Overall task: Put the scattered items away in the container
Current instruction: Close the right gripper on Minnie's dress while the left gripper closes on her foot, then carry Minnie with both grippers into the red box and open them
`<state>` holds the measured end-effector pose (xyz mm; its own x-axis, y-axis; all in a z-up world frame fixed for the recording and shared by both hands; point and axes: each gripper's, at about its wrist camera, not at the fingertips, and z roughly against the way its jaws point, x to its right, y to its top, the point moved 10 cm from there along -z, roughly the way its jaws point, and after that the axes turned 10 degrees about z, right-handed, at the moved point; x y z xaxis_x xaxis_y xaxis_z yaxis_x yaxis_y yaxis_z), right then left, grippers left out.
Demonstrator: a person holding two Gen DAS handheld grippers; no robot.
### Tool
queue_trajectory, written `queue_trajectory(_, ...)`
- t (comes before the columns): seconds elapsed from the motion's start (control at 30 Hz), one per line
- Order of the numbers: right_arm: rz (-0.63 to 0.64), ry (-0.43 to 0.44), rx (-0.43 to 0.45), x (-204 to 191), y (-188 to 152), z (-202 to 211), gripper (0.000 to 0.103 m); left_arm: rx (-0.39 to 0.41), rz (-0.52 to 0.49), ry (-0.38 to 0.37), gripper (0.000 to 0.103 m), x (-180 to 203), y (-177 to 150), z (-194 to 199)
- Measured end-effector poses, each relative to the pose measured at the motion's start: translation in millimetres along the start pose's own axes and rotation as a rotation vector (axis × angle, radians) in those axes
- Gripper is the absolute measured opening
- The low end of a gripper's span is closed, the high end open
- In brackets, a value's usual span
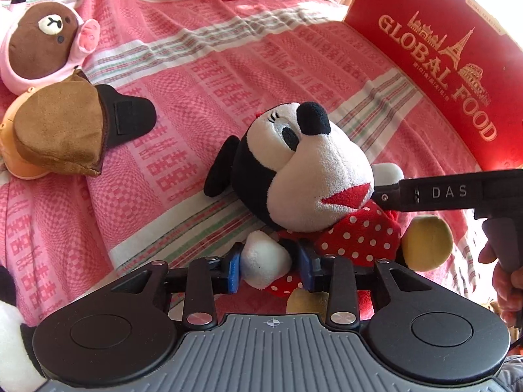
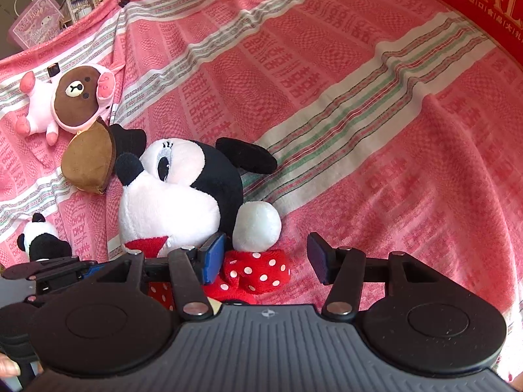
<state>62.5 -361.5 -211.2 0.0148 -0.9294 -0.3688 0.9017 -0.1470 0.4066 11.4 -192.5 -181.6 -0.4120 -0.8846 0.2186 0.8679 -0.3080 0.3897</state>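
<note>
A Minnie Mouse plush (image 1: 304, 170) in a red polka-dot dress lies on the pink patterned bedspread (image 1: 202, 75). My left gripper (image 1: 269, 269) holds the plush's white hand (image 1: 264, 261) between its blue pads, which press on it from both sides. My right gripper (image 2: 264, 258) straddles the red polka-dot bow (image 2: 258, 271). Its left pad touches the plush (image 2: 183, 189) and its right pad stands clear, so it is open. From the right, a black right-gripper finger (image 1: 434, 192) reaches the plush's neck. The red "GLOBAL FOOD" box (image 1: 441, 65) stands at the upper right.
A brown bear plush in a pink suit (image 2: 75, 101) and a brown-and-black soft item (image 2: 88, 160) lie at the far left. A small panda plush (image 2: 39, 238) sits beside the left gripper. Paper houses and a pink bag (image 2: 36, 23) stand beyond the bed's corner.
</note>
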Motion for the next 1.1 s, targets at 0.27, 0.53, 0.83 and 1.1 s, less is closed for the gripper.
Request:
queue_trajectory(0.27,0.003,-0.035,-0.011,-4.0,3.4,-6.0,0.06,-0.034,0.074,0.051,0.08,-18.6,1.4,-6.7)
queue_trajectory(0.53,0.024,0.012,-0.035,-4.3,6.7,-10.8,0.044,-0.041,0.069,-0.038,0.029,5.4,1.4,-4.0)
queue_trajectory(0.83,0.281,0.037,0.008,-27.1,-1.0,14.1,0.022,0.046,0.079,0.127,0.016,29.2,-7.5,8.2)
queue_trajectory(1.1,0.275,0.089,0.016,8.0,-6.4,37.5,0.022,0.104,0.106,0.122,0.015,73.7,-24.2,13.2)
